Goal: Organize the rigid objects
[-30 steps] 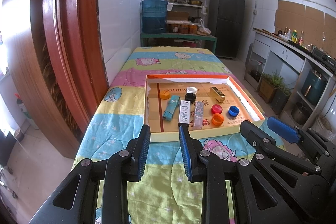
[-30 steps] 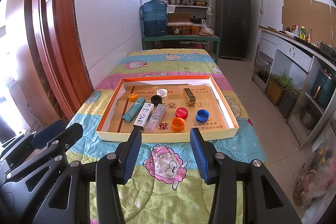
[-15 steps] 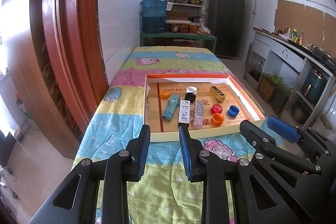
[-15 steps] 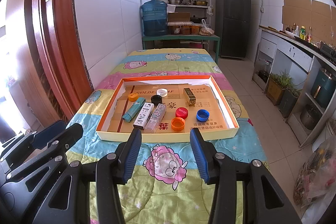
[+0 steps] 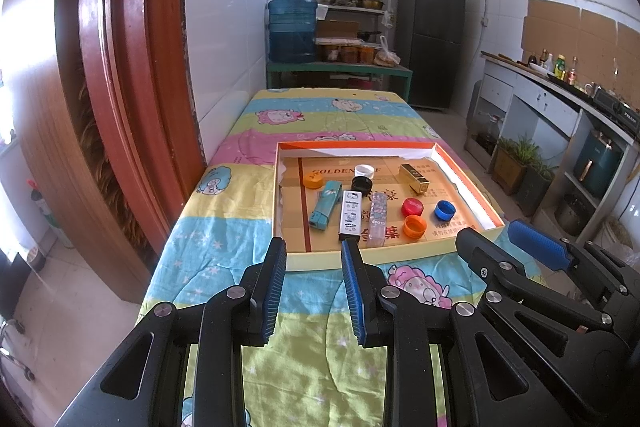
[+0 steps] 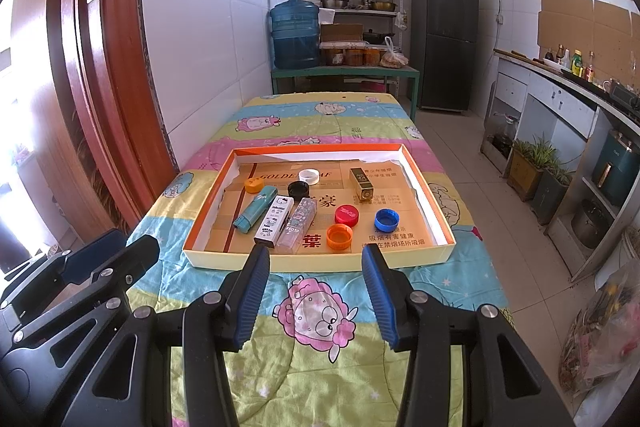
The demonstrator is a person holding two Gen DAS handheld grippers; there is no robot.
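Observation:
A shallow orange-rimmed cardboard tray (image 6: 424, 187) lies on the cartoon-print cloth; it also shows in the left wrist view (image 5: 468, 183). In it lie a teal box (image 6: 255, 209), a white Hello Kitty box (image 6: 274, 218), a clear patterned box (image 6: 298, 220), a gold box (image 6: 362, 183) and several bottle caps: orange (image 6: 339, 236), red (image 6: 346, 215), blue (image 6: 387, 219), black (image 6: 299, 189), white (image 6: 309, 175). My left gripper (image 5: 314, 291) and right gripper (image 6: 316, 299) are both open and empty, hovering short of the tray's near edge.
A wooden door frame (image 6: 100, 87) and tiled wall run along the table's left side. A water jug (image 6: 295, 33) and shelves stand beyond the far end. A counter (image 6: 560, 99) and potted plants (image 6: 536, 167) line the right aisle.

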